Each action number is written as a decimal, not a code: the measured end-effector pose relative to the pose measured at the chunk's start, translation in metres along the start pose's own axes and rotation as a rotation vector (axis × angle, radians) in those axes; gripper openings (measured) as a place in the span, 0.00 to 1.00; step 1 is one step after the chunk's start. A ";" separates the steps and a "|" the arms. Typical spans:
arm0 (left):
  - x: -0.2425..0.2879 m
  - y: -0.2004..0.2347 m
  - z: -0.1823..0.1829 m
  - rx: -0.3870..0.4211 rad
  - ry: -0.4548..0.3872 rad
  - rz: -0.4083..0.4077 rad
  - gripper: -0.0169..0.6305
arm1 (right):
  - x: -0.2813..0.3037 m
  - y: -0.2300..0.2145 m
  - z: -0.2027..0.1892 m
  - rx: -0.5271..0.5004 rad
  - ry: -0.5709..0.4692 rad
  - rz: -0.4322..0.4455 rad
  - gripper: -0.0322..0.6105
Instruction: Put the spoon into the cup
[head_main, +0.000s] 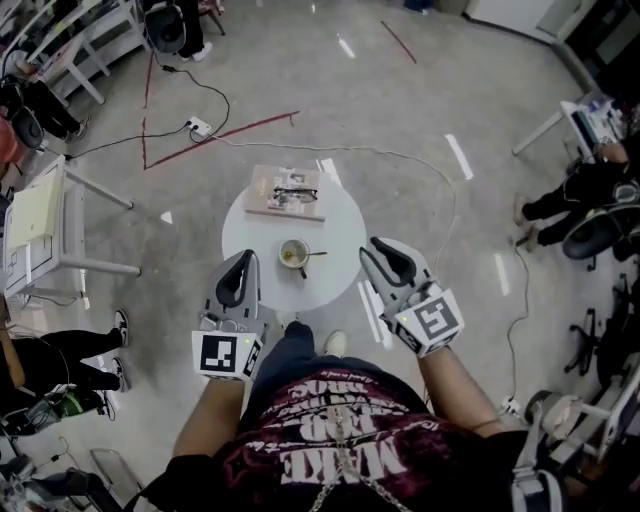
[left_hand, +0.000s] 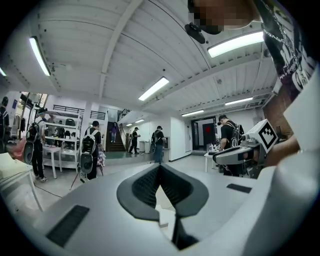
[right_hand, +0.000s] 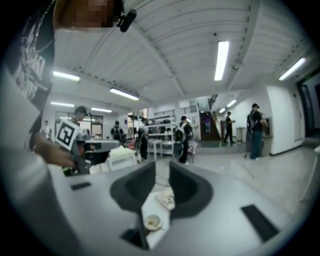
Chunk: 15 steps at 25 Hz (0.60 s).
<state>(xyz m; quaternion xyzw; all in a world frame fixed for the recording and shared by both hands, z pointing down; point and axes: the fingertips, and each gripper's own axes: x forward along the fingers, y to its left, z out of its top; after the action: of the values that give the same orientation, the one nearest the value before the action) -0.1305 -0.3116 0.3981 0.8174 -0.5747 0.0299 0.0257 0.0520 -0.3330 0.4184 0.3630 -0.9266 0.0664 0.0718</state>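
Observation:
A small cup (head_main: 294, 255) stands on the round white table (head_main: 255, 232) far below, and the spoon (head_main: 314, 254) lies in it with its handle sticking out to the right over the rim. Both grippers are held high above the table, close to the head camera. My left gripper (head_main: 243, 258) is at the table's lower left with its jaws together and nothing in them (left_hand: 160, 166). My right gripper (head_main: 377, 246) is at the table's right, with a narrow empty gap between its jaws (right_hand: 161, 165). Through that gap the cup (right_hand: 151, 221) shows small on the table (right_hand: 148, 239).
A book (head_main: 286, 193) with a pair of glasses (head_main: 295, 193) on it lies at the table's far side. Cables (head_main: 430, 170) run across the shiny floor. White desks (head_main: 40, 225), office chairs and people stand around the room's edges.

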 end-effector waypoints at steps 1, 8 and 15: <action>-0.002 -0.004 0.003 -0.002 -0.005 0.001 0.07 | -0.007 0.001 0.007 -0.017 -0.016 -0.009 0.19; -0.020 -0.020 0.014 0.011 -0.037 0.028 0.07 | -0.036 0.011 0.020 -0.055 -0.059 -0.001 0.11; -0.031 -0.031 0.019 -0.001 -0.041 0.044 0.07 | -0.052 0.015 0.029 -0.050 -0.073 0.007 0.10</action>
<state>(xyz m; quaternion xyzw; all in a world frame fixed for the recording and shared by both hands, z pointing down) -0.1112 -0.2737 0.3765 0.8050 -0.5930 0.0132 0.0137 0.0766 -0.2929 0.3794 0.3602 -0.9312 0.0301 0.0468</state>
